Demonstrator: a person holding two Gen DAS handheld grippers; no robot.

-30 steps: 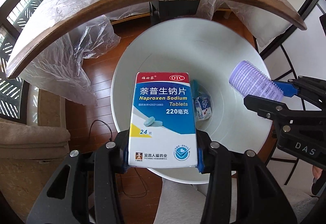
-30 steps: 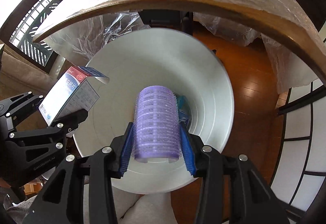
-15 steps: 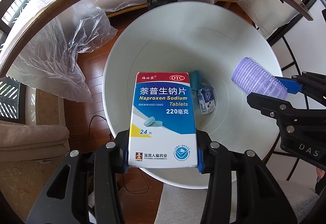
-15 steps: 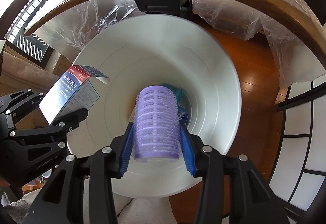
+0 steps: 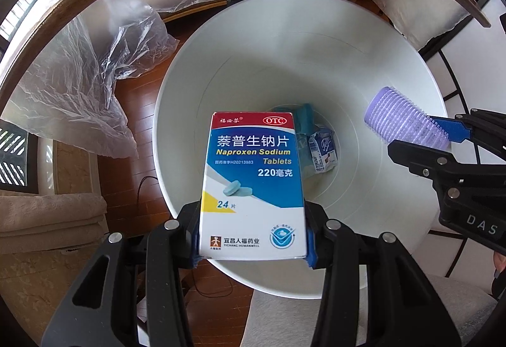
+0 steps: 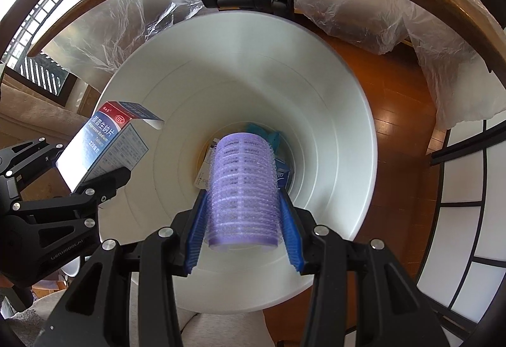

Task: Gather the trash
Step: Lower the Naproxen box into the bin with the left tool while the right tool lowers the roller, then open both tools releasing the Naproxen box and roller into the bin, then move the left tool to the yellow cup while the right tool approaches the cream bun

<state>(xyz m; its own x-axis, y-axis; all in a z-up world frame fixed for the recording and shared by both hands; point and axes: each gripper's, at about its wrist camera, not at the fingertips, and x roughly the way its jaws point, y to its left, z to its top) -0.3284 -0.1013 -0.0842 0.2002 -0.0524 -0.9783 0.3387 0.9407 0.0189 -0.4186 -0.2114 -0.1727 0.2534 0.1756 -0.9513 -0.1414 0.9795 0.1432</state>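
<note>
My left gripper (image 5: 253, 247) has its jaws clenched on the medicine box (image 5: 253, 185), low in the middle of its frame, and my right gripper (image 6: 243, 234) grasps the purple hair roller (image 6: 243, 185), both above the open white bin (image 5: 316, 40). To do this well, I think I should release each thing only over the centre, away from the rim. Only the right view shows the box's open flap, while the left view shows better the small packets (image 5: 322, 151) at the bottom.
</note>
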